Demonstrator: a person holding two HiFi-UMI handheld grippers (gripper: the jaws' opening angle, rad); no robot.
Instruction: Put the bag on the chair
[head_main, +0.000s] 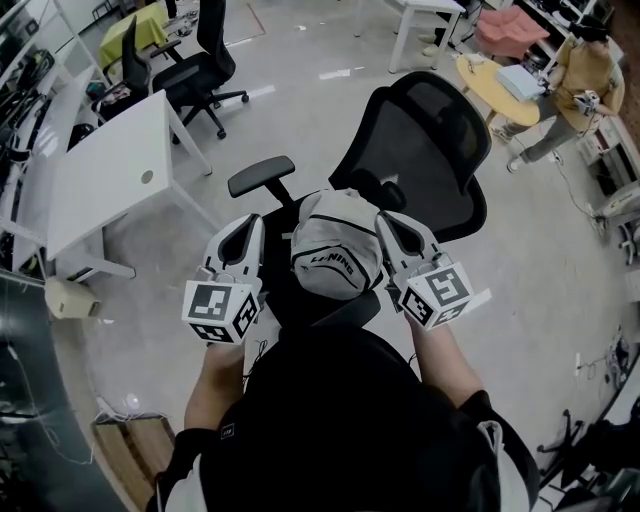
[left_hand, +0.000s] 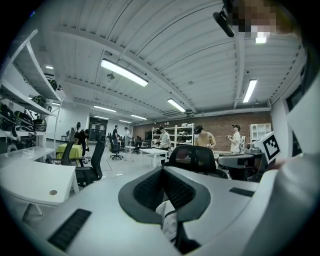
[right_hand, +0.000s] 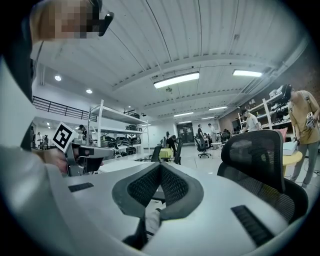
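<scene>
A grey and white bag (head_main: 335, 255) with black lettering hangs over the seat of a black mesh-backed office chair (head_main: 425, 150), between my two grippers. My left gripper (head_main: 248, 225) is at the bag's left side and my right gripper (head_main: 390, 222) at its right side. In the left gripper view the jaws (left_hand: 163, 171) are closed, with pale bag fabric (left_hand: 167, 217) pinched low between them. The right gripper view shows the same: closed jaws (right_hand: 161, 167) with grey fabric (right_hand: 150, 220) caught below. The chair's back (right_hand: 255, 155) stands to the right there. The bag hides the seat.
A white table (head_main: 110, 170) stands to the left, with another black chair (head_main: 195, 70) behind it. The near chair's armrest (head_main: 260, 177) juts out left of the bag. A round yellow table (head_main: 495, 85) and a person (head_main: 575, 80) are at the upper right. A cardboard box (head_main: 130, 450) sits at the lower left.
</scene>
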